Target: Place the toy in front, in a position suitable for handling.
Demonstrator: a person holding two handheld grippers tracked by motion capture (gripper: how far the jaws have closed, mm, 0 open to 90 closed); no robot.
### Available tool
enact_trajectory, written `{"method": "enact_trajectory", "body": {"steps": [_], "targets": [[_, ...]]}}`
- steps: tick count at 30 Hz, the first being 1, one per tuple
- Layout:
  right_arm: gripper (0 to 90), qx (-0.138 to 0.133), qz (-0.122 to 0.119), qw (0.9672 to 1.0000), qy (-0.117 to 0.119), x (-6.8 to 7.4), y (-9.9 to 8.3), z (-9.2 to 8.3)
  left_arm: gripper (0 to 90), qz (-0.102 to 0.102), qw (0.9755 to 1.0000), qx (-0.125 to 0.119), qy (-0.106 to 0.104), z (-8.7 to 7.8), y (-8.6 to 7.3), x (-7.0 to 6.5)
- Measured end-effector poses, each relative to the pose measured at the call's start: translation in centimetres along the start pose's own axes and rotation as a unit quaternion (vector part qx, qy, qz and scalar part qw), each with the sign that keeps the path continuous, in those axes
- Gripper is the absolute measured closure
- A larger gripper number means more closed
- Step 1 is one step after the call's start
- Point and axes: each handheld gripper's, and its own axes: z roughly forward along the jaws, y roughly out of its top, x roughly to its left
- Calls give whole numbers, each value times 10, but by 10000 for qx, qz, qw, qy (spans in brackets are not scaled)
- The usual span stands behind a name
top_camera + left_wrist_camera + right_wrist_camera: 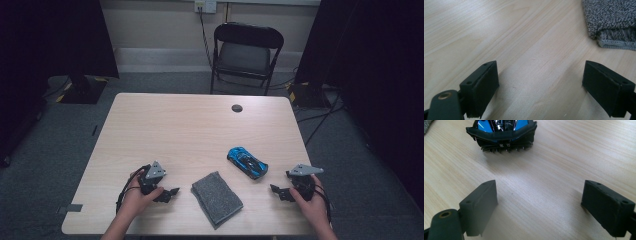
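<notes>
1. Nothing is held: the left gripper (172,192) and right gripper (274,190) are spread wide, empty.
2. The blue toy car (247,162) and folded grey cloth (216,198) are left untouched on the table (175,125) between them; every step is judged outstanding.

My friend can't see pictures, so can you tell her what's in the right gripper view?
A blue and black toy car sits on a light wooden table, one end facing the camera. Below it, the right gripper has its two black jaws wide open with nothing between them, apart from the car.
</notes>
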Motion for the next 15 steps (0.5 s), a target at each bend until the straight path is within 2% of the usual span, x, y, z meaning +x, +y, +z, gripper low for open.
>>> {"method": "enact_trajectory", "body": {"steps": [13, 15], "targets": [[114, 14, -37, 10000, 51, -2, 0, 0, 95, 25, 10000, 24, -36, 1, 1, 0], [147, 69, 91, 9999, 90, -1, 3, -2, 94, 26, 10000, 23, -36, 1, 1, 0]]}}
